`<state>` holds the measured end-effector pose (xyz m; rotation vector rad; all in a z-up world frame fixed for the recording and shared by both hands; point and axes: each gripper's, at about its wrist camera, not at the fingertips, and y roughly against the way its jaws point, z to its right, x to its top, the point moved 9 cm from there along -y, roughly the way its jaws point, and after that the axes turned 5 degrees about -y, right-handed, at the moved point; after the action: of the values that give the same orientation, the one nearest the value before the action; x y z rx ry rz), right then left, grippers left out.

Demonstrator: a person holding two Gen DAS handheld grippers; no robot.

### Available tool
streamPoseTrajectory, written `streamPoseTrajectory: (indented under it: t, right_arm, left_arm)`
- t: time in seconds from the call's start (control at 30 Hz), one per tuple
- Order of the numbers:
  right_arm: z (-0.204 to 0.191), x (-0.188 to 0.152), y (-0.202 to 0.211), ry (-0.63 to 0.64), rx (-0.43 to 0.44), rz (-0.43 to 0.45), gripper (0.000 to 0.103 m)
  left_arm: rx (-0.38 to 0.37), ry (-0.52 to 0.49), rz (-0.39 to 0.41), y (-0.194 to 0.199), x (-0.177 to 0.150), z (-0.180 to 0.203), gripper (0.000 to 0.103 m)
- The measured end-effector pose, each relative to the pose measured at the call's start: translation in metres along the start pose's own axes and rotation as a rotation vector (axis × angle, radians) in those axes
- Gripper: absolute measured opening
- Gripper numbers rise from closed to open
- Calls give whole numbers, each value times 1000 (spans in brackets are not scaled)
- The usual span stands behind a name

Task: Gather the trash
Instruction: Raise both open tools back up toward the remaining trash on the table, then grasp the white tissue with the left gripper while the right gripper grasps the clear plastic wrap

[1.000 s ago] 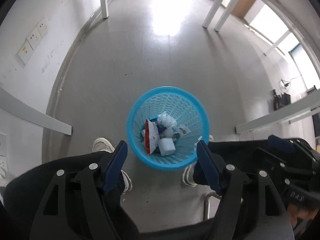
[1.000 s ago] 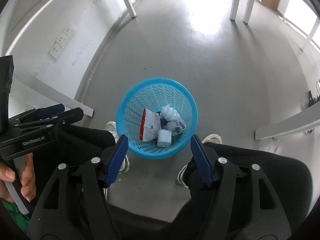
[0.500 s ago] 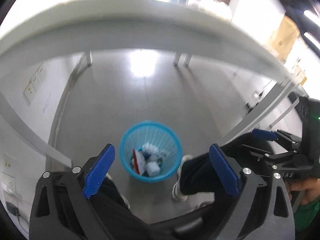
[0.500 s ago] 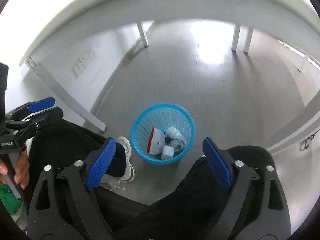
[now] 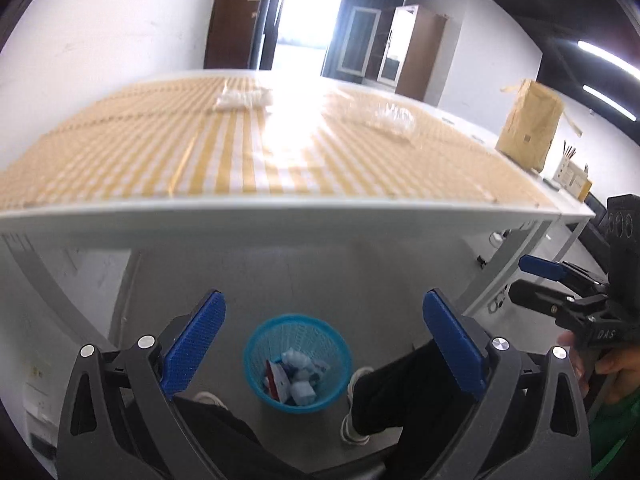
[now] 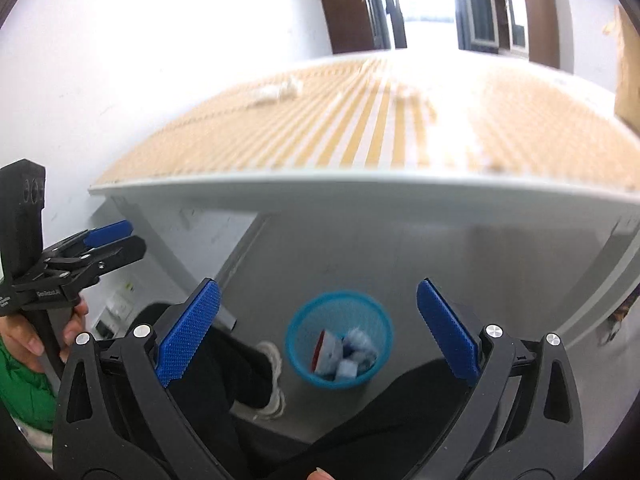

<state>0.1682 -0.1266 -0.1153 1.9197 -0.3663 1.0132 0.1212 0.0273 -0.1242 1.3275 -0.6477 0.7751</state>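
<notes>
With our left gripper (image 5: 324, 344) and right gripper (image 6: 318, 330) both spread wide and empty, jaws just opened, above the blue trash basket (image 5: 298, 364) at lower centre, we risk crushing or missing the crumpled wrappers (image 5: 390, 118) on the checked tabletop (image 5: 160, 152).

A white table (image 5: 280, 216) is filling the upper half of both views, and a yellow-and-white checked cloth (image 5: 168, 148) is lying flat across its top. A brown paper bag (image 5: 530, 128) is standing upright near the table's far right corner, with a dark wooden door (image 5: 232, 20) and a glass-fronted cabinet (image 5: 394, 52) showing against the white wall behind it. Under the table, a grey floor (image 5: 320, 276) is stretching away, a white table leg (image 5: 516, 268) is slanting down at the right, and a person's dark trousers (image 6: 224, 364) and white shoe (image 6: 274, 360) are showing near the bottom.
</notes>
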Motion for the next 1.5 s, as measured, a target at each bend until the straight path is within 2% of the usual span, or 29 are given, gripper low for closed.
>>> streamPoseTrajectory:
  t: [0.1, 0.23, 0.4, 0.53, 0.7, 0.9, 1.03, 1.17, 1.33, 1.43, 1.5]
  right_arm:
    - [6, 24, 9, -5, -23, 51, 94]
    - [12, 49, 11, -14, -42, 83, 94]
    - [15, 75, 0, 10, -60, 94, 94]
    - [19, 95, -10, 21, -77, 111, 94]
    - [31, 125, -26, 8, -88, 116, 94]
    - [52, 158, -51, -7, -116, 103, 94]
    - [66, 176, -72, -25, -118, 83, 94]
    - [79, 193, -93, -43, -119, 61, 94]
    - [92, 208, -116, -56, -116, 31, 90]
    - [99, 215, -131, -69, -93, 1, 85]
    - [104, 218, -141, -60, -96, -24, 78]
  left_arm:
    - [-11, 27, 46, 11, 22, -6, 97]
    - [-17, 11, 66, 16, 46, -12, 97]
    - [31, -36, 73, 15, 78, -26, 97]
    - [114, -127, 118, 9, 103, -36, 97]
    - [101, -154, 53, -23, 126, -52, 97]
    - [137, -209, -8, -66, 157, -79, 97]
    - [98, -202, -75, -104, 170, -97, 97]
    - [110, -240, -134, -137, 181, -110, 96]
    - [100, -239, -169, -167, 203, -125, 96]
    - [95, -214, -211, -190, 211, -140, 85]
    - [122, -203, -228, -206, 216, -151, 83]
